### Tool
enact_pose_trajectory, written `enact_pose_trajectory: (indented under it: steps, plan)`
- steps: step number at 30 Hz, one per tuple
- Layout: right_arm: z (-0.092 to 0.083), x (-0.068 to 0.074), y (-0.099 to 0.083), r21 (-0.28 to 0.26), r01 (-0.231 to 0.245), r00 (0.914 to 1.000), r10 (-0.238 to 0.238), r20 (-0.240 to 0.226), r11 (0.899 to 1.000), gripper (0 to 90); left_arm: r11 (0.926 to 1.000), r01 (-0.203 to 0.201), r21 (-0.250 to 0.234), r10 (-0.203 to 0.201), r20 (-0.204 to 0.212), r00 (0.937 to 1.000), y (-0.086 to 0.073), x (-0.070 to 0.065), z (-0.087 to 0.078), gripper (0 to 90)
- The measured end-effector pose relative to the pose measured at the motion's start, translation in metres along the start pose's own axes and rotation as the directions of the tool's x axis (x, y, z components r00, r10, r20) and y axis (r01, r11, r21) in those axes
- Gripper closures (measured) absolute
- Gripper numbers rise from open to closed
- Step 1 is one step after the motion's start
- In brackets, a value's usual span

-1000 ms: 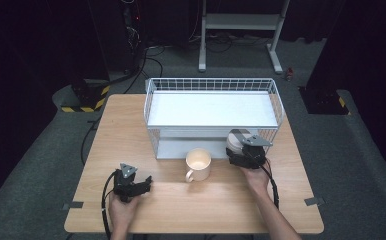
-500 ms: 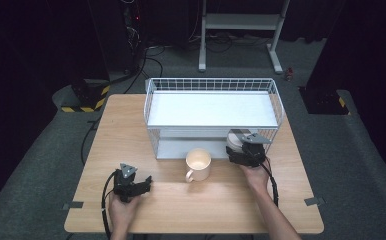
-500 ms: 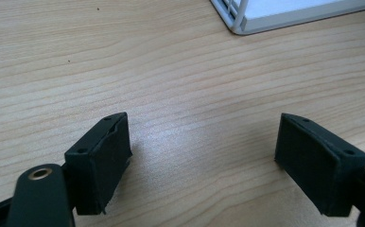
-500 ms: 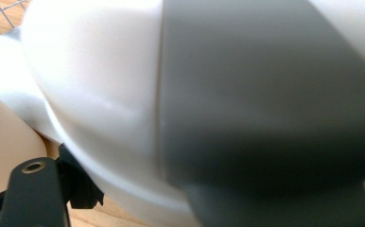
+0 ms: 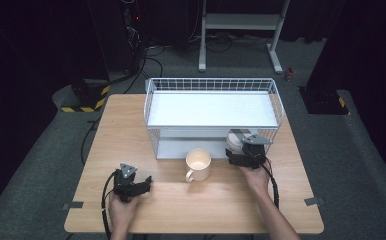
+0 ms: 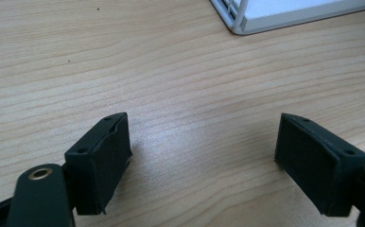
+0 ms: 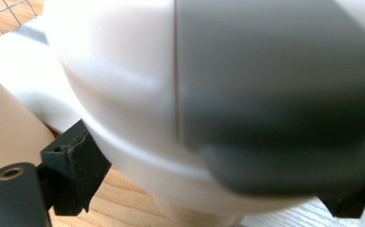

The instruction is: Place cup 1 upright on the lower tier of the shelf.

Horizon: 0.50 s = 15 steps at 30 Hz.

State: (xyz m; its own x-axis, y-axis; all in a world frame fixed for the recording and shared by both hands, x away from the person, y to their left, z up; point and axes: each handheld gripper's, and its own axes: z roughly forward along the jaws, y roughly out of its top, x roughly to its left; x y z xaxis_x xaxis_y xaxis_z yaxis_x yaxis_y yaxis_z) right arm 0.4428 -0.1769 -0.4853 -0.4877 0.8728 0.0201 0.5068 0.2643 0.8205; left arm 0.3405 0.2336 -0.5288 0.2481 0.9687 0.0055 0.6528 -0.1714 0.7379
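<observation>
Gaping over bare table (image 6: 190, 94), left gripper (image 6: 199, 156); right gripper (image 7: 209, 189) jaws just widened around white-grey object (image 7: 218, 94)

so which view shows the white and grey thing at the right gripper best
The right gripper view: the white and grey object looms close between that gripper's jaws, though blurred. The high view shows just a small part of it by the wire rack, behind the right gripper. The left gripper view looks at bare table.
</observation>
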Motion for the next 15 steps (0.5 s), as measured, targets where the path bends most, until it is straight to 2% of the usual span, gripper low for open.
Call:
enact_pose_trajectory:
  steps: [5, 8, 11, 13, 15]
  plan:
    - [-0.001, -0.002, -0.004, -0.001, 0.0, 1.0, 0.0, 0.0, 1.0, 11.2, 1.0, 0.0, 0.0, 0.0, 0.0, 1.0, 0.0, 0.0, 0.0, 19.0]
    - [-0.004, -0.002, -0.008, 0.008, -0.02, 0.9998, 0.02, 0.004, 1.0, 11.3, 1.0, 0.0, 0.0, 0.0, 0.0, 1.0, 0.0, 0.0, 0.0, 19.0]
    - [-0.005, -0.004, -0.01, 0.008, -0.004, 1.0, 0.004, 0.003, 1.0, 11.5, 1.0, -0.001, 0.0, 0.001, 0.0, 1.0, 0.0, 0.0, 0.0, 19.0]
    - [-0.009, -0.002, -0.012, 0.01, -0.018, 0.9998, 0.018, 0.008, 1.0, 13.6, 1.0, 0.0, 0.0, 0.0, 0.0, 1.0, 0.0, 0.0, 0.0, 19.0]
    - [-0.01, -0.002, -0.014, 0.014, -0.008, 0.9999, 0.007, 0.011, 1.0, 14.4, 1.0, 0.0, 0.0, 0.0, 0.0, 1.0, 0.0, 0.0, 0.0, 19.0]
